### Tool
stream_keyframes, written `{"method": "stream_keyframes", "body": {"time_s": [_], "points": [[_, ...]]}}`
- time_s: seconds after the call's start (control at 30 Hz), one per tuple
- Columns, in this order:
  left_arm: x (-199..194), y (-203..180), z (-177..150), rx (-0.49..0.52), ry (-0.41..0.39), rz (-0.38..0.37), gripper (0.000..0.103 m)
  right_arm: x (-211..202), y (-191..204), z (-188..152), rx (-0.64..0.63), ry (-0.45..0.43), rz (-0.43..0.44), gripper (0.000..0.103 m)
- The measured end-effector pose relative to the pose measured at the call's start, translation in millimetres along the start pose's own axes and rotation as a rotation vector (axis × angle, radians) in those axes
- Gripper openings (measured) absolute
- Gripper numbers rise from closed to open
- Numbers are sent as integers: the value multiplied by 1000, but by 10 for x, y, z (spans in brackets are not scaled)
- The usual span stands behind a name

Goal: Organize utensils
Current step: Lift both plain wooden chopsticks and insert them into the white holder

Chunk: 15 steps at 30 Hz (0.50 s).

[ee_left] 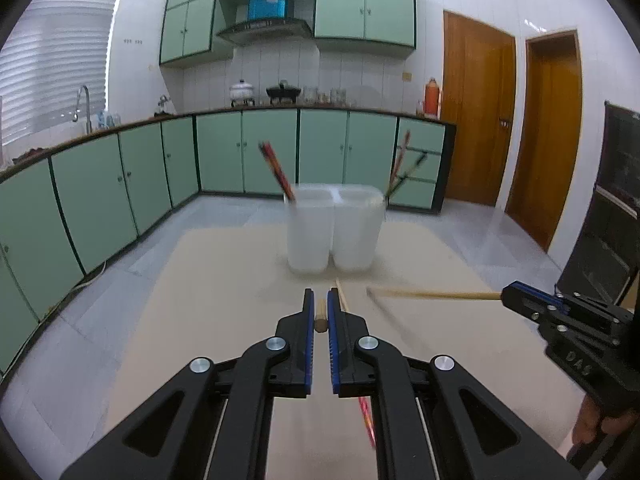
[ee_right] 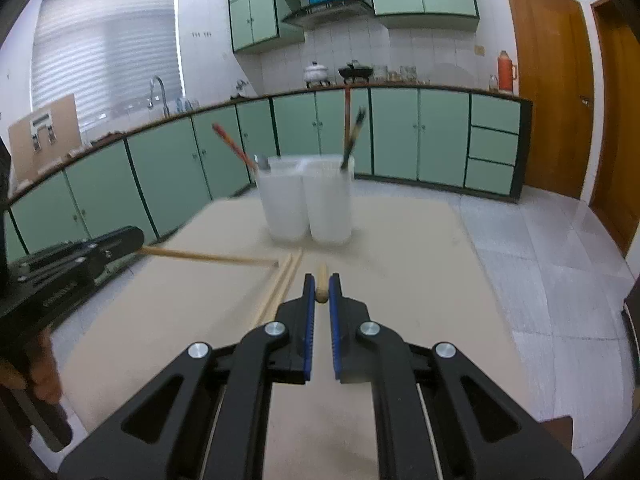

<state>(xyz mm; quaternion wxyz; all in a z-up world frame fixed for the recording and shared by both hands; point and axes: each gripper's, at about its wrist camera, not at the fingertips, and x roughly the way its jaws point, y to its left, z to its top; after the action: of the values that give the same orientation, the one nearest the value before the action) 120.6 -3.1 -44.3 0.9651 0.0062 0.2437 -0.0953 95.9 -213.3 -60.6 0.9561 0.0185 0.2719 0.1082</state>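
Both your tongs are clamped on wooden chopsticks, lifted over the beige worktop [ee_left: 224,280].

Nearest you, the left tongs [ee_left: 320,304] pinch a wooden chopstick [ee_left: 320,316] end-on between the blue pads; a red chopstick [ee_left: 366,420] lies on the worktop at 5 o'clock below them. At 3 o'clock, your right tongs [ee_right: 319,286] grip another chopstick [ee_right: 321,290]. Two loose chopsticks [ee_right: 280,288] lie at 11 o'clock of the right tongs. Farther off at 12 o'clock stand two translucent white holders [ee_left: 334,228], touching, each with coloured chopsticks [ee_left: 278,172] leaning out.
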Motion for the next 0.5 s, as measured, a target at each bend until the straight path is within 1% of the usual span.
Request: {"method": "stream_keyframes", "body": {"time_s": [0.1,0.2,0.33,0.43,0.5], "points": [[-4,11,155,-4,-27,-3,6,-81,-29,239,1,-32,26,6],[2,19,263,-17,-37,-13,6,-129,-73,452,9,-46,55,6],[-15,46,389,-32,-53,-22,6,-114,-122,694,11,-31,80,6],[-51,41,462,-29,-64,-25,6,-120,-126,791,-6,-21,92,6],[-73,41,500,-22,-69,-30,6,-125,-125,862,-14,-7,119,6]]}}
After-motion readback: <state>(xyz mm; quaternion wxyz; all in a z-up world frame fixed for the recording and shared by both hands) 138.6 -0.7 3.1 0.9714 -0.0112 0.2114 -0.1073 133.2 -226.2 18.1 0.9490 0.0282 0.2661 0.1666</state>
